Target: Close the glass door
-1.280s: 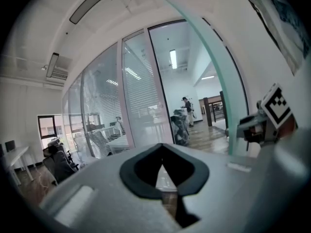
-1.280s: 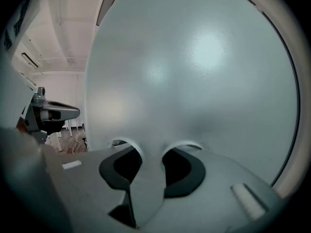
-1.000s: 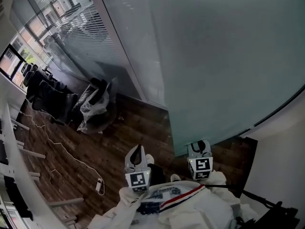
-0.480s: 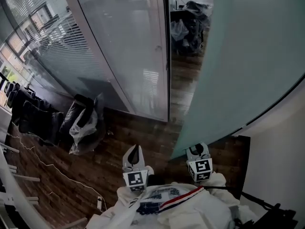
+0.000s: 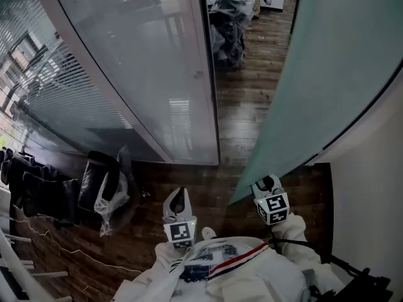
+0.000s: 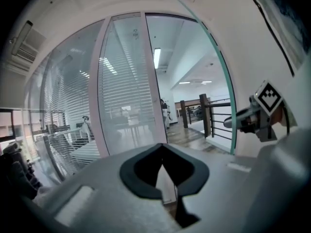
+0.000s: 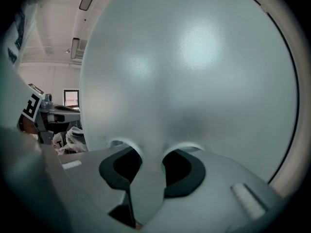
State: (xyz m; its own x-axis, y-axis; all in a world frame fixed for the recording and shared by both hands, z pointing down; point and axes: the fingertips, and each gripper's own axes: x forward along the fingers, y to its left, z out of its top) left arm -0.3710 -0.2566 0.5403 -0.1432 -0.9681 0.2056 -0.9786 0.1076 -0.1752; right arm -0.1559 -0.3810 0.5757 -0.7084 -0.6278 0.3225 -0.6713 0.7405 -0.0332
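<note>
We hold the right gripper (image 5: 267,183) with its fingers clamped on the free edge of the frosted glass door (image 5: 327,68). The door stands open at the right of the doorway, apart from the fixed glass partition (image 5: 145,74). The left gripper (image 5: 179,197) is over the wooden floor (image 5: 245,112), fingers together and empty.

- A dark wood plank floor (image 5: 242,115) runs on through the opening and catches pale daylight.
- A frosted glass partition (image 5: 145,74) stands to the left, with slatted blinds (image 5: 56,80) behind it.
- Black chairs (image 5: 38,197) stand near a plastic-wrapped chair (image 5: 104,190).
- A plain white wall (image 5: 371,194) is on the right.
- Beyond, a ceiling strip light (image 6: 157,58) glows above a dark railing (image 6: 214,115).
</note>
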